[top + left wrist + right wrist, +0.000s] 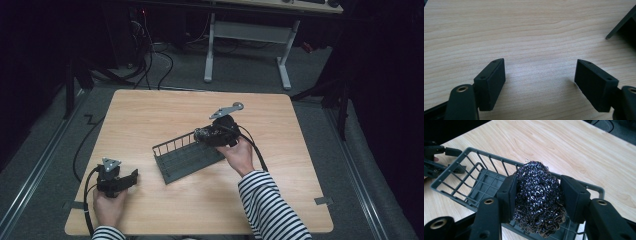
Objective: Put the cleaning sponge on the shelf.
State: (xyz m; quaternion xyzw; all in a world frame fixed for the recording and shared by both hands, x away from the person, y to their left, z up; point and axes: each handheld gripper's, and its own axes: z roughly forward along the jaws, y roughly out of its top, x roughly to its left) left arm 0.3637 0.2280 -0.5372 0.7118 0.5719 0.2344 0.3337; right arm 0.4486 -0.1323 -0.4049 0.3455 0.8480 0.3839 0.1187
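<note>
A dark steel-wool scourer [538, 197] is squeezed between the jaws of my right gripper [537, 195], which is shut on it. In the high view the right gripper [204, 134] holds the scourer [202, 134] just above the right end of a grey wire basket [176, 161] lying in the middle of the wooden table. The basket's rim [456, 160] runs under and behind the scourer in the right gripper view. My left gripper [131, 178] rests low at the table's front left, jaws wide open over bare wood [540, 75], with a corner of the basket [624, 23] at the upper right.
The table top [150, 112] is light wood. A white-legged desk [247, 30] stands on the floor beyond the far edge, with cables [150, 55] trailing on the carpet. The other hand's gripper [436, 161] shows past the basket's far end in the right gripper view.
</note>
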